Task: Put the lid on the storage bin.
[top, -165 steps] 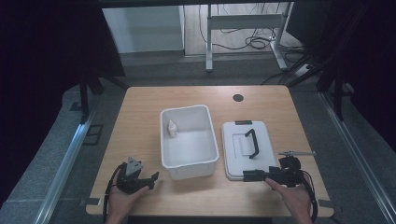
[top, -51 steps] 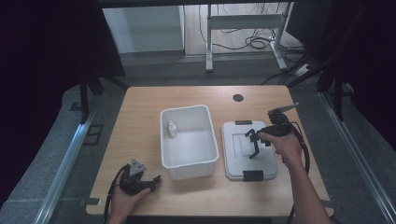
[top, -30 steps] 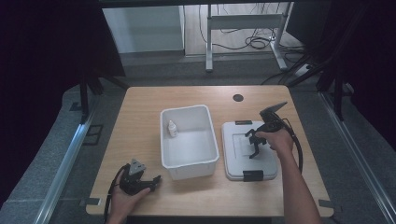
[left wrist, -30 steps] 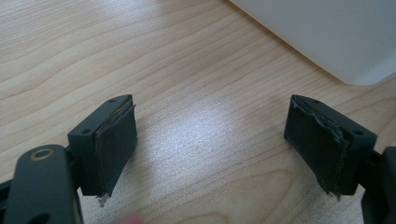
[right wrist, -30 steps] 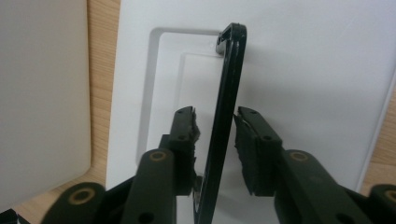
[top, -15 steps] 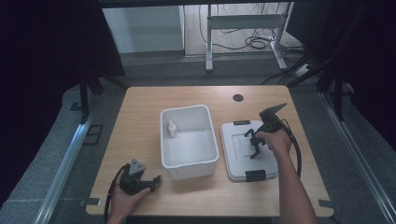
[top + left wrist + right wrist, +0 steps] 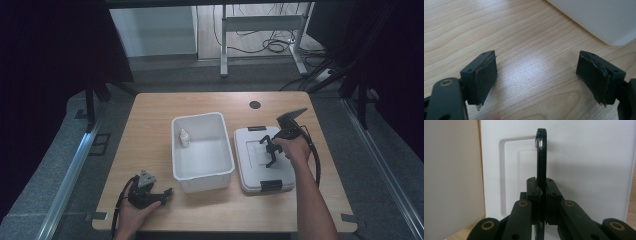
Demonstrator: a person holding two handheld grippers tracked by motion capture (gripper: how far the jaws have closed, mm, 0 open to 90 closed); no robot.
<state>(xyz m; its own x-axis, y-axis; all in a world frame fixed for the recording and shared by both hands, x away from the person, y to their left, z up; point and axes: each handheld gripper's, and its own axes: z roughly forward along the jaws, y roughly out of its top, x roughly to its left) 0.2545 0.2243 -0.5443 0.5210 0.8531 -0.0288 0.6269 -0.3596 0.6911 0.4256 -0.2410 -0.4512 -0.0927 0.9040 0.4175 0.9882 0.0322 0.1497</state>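
Observation:
A white lid with a black handle lies on the table to the right of an open white bin. My right gripper is shut on that handle, which stands upright between its jaws over the lid. A small white bottle stands inside the bin at its left wall. My left gripper rests low on the wood near the front left edge, open with nothing between its pads; the bin's corner is ahead of it.
A black clip sits on the lid's near edge and another on its far edge. A round dark grommet is set in the table at the back right. Bare wood lies left of the bin.
The right gripper went from the table's front right up to the lid and shut on its handle. Over the last second it has barely shifted. The left gripper has stayed put.

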